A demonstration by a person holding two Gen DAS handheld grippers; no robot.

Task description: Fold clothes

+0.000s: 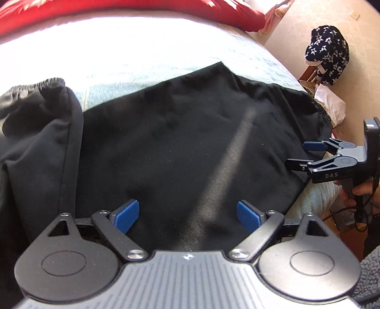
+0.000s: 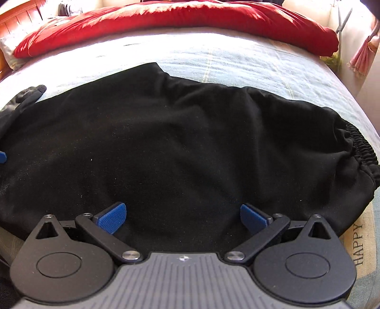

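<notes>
Two grippers hang over a black garment (image 2: pixel 180 142) spread flat on a pale blue bedspread (image 2: pixel 237 61). Garment looks like trousers: gathered elastic band (image 2: pixel 358 147) at its right end in the right wrist view, lying near the bed's right edge.

Left gripper (image 1: pixel 187 214): jaws spread wide, blue pads (image 1: pixel 125 215) apart, nothing between them but the black cloth below. Whether the tips touch the fabric, cannot tell. To its left, part of the garment is folded over into a raised bundle with a gathered edge (image 1: pixel 51 82) on top.

Right gripper (image 2: pixel 181 217): jaws also wide apart, blue pads clear of each other, gripping nothing. In the left wrist view this same tool shows at the garment's right edge, fingers parted, a hand (image 1: pixel 363 195) on its handle.

Sunlight stripe (image 1: pixel 235 140) runs across the cloth. Red cover (image 2: pixel 166 21) lies along the far side of the bed. Off the bed to the right, a dark star-patterned cloth (image 1: pixel 329 53) and a white item (image 1: pixel 331 104) sit by the wall. Word "HAPPY" (image 2: pixel 359 244) printed on the bedding near the right gripper.
</notes>
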